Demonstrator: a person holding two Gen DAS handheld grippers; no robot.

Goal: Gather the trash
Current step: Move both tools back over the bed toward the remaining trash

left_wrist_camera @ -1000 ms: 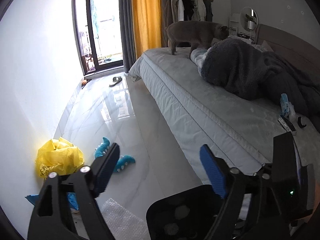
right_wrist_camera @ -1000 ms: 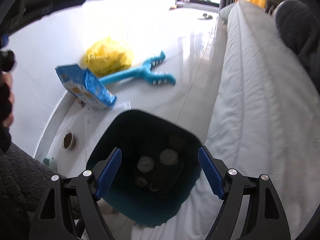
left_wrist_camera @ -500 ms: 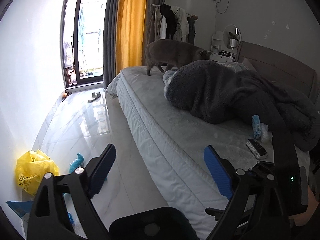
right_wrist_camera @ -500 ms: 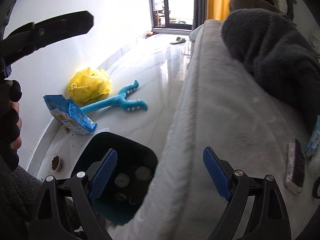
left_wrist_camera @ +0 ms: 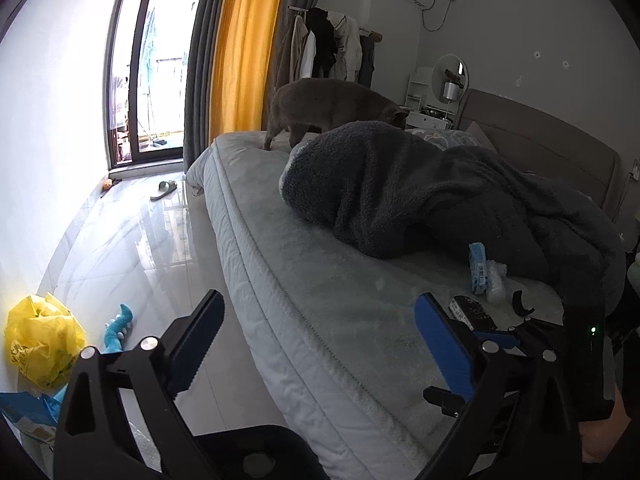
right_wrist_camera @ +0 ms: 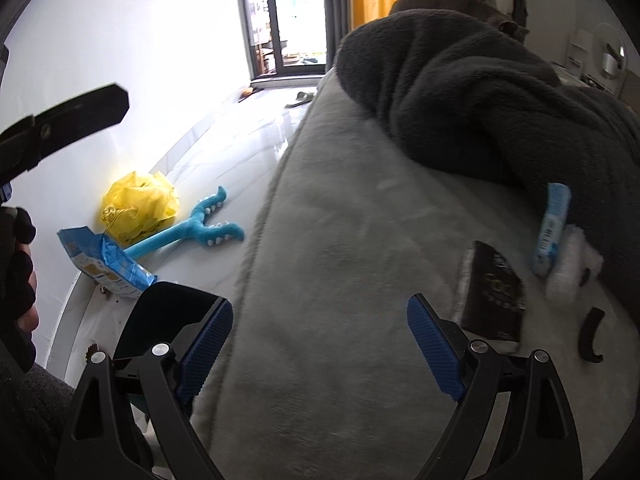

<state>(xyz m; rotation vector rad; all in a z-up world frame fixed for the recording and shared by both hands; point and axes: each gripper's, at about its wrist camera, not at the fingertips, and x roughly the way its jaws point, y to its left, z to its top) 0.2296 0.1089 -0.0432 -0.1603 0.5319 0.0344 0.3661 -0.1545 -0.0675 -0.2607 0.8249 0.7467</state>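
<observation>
Hovering over bed [right_wrist_camera: 320,280], right gripper [right_wrist_camera: 320,344] wide and empty, dark packet [right_wrist_camera: 494,292] just right of it

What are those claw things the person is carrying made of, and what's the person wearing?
Each gripper, left and right, is a black plastic frame with silver pivot screws and two fingers faced with ribbed blue pads. The right one shows a small green light. The hand wears a dark fingerless glove and a fuzzy grey sleeve.
</observation>
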